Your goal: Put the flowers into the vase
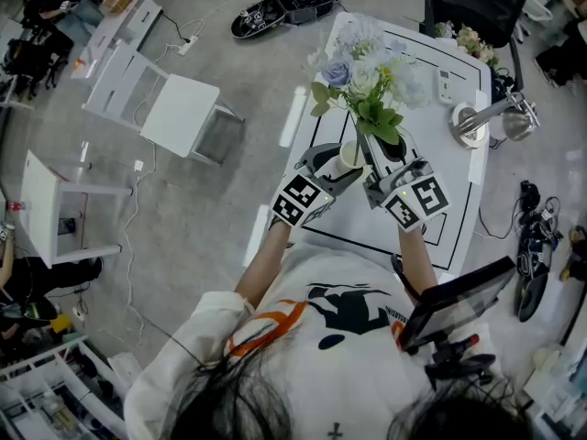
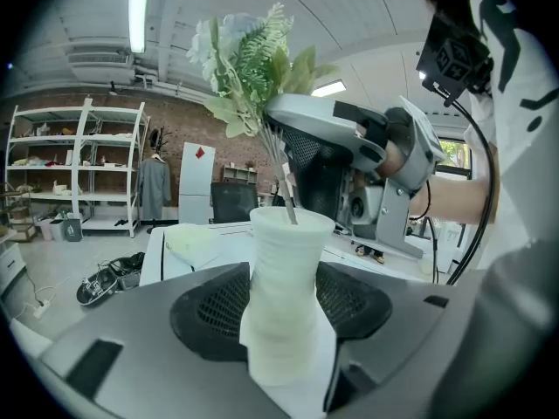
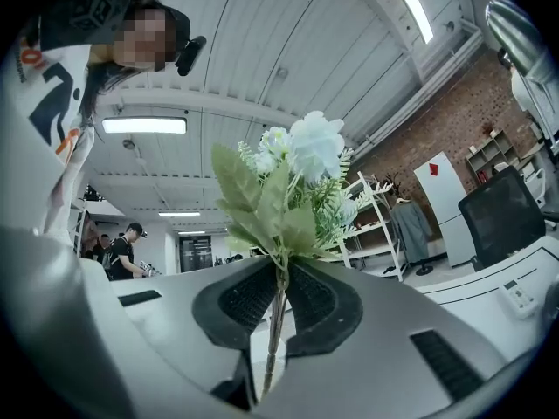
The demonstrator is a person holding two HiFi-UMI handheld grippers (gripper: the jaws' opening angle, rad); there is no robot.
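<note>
White table point(image 1: 457, 177) w/ desk lamp point(image 1: 486, 117) & remote point(image 1: 448, 86), black office chair point(image 1: 477, 3) at far end, white furniture point(image 1: 170, 108) on floor left.

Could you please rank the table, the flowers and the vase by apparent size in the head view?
Largest: table.
Then: flowers.
Smallest: vase, with only its top showing, so its full size is unsure.

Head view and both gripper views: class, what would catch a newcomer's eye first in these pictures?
The bunch of pale flowers with green leaves stands out, raised over the white table, its stems pinched in the right gripper. Just below, the left gripper clasps a white ribbed vase between its fingers, and the stem ends dip into its mouth.
</note>
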